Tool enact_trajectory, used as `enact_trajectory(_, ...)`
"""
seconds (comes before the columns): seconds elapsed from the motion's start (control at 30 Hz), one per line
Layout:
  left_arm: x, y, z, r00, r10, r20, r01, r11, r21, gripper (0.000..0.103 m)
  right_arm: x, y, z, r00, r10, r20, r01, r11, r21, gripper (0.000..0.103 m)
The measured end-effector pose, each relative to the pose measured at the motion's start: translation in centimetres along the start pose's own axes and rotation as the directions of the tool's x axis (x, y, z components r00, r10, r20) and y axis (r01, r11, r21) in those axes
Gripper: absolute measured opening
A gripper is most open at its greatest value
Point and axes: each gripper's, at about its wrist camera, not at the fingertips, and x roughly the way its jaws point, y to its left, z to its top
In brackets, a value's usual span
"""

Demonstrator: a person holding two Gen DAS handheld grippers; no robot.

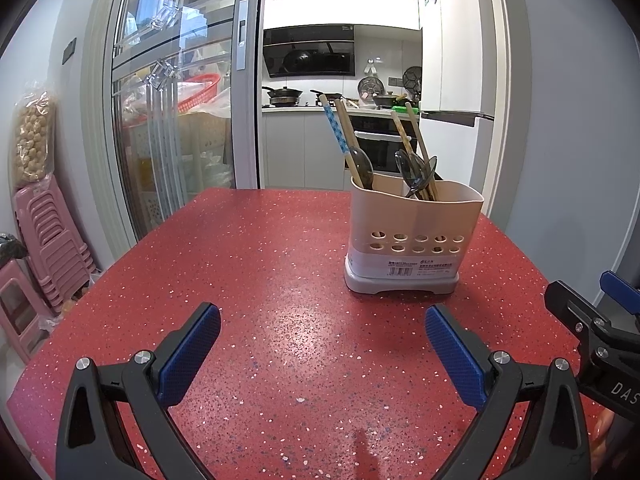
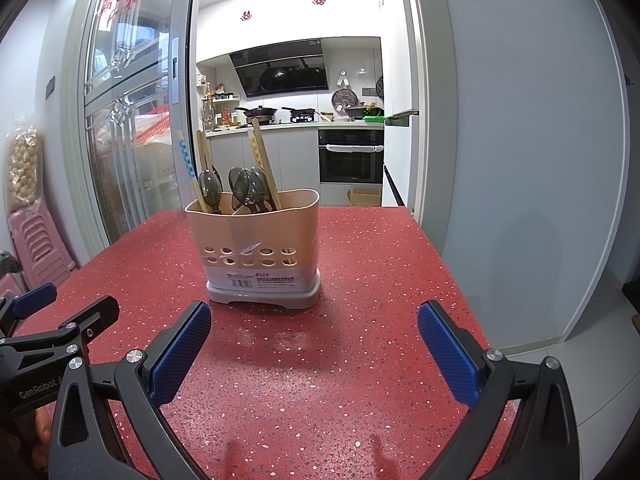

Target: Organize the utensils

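Observation:
A beige utensil holder (image 1: 414, 236) with a grey base stands on the red speckled table (image 1: 260, 280); it also shows in the right wrist view (image 2: 256, 248). It holds dark spoons (image 2: 244, 188) and wooden chopsticks (image 1: 344, 136), one with a blue dotted handle. My left gripper (image 1: 323, 344) is open and empty, above the table in front of the holder. My right gripper (image 2: 314, 344) is open and empty, just in front of the holder. Each gripper shows at the edge of the other's view.
Stacked pink stools (image 1: 44, 236) stand left of the table by a glass sliding door (image 1: 172, 112). A grey wall (image 2: 520, 160) runs along the right. The kitchen with stove and oven (image 2: 351, 156) lies behind the table.

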Motion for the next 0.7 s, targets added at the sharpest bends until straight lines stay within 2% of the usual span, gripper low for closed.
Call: enact_trajectory(0.7, -0.01, 0.19, 0.05, 1.0, -0.027, -0.007, 0.027, 1.0, -0.009, 0.103, -0.04, 0.06, -0.07, 1.0, 0.001, -0.002, -0.001, 1.0, 0.0, 0.103)
